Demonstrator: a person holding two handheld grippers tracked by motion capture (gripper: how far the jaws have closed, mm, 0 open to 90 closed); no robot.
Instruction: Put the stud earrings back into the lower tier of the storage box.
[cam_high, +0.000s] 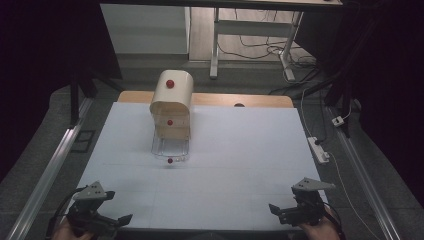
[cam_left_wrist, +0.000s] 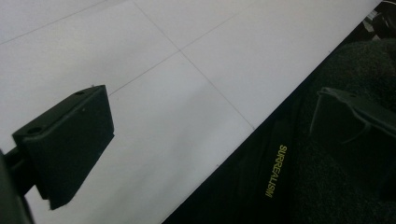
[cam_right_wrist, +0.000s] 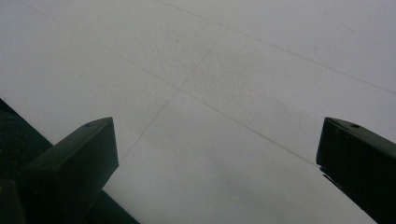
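White counter lies bare before you, both your left hand-held gripper and right hand-held gripper parted and empty, so nothing seems begun; reaching the cream round-topped, red-knobbed cabinet looks likeliest.

Matt white sheet ahead of both tongs, paper-like, finely grained, faint creases. Beyond it, a bare wooden table edge. Far ahead of the left gripper, a glossy cream box, smooth plastic by its look, red knobs, clear plastic tray below. Matt black plastic on the right gripper.
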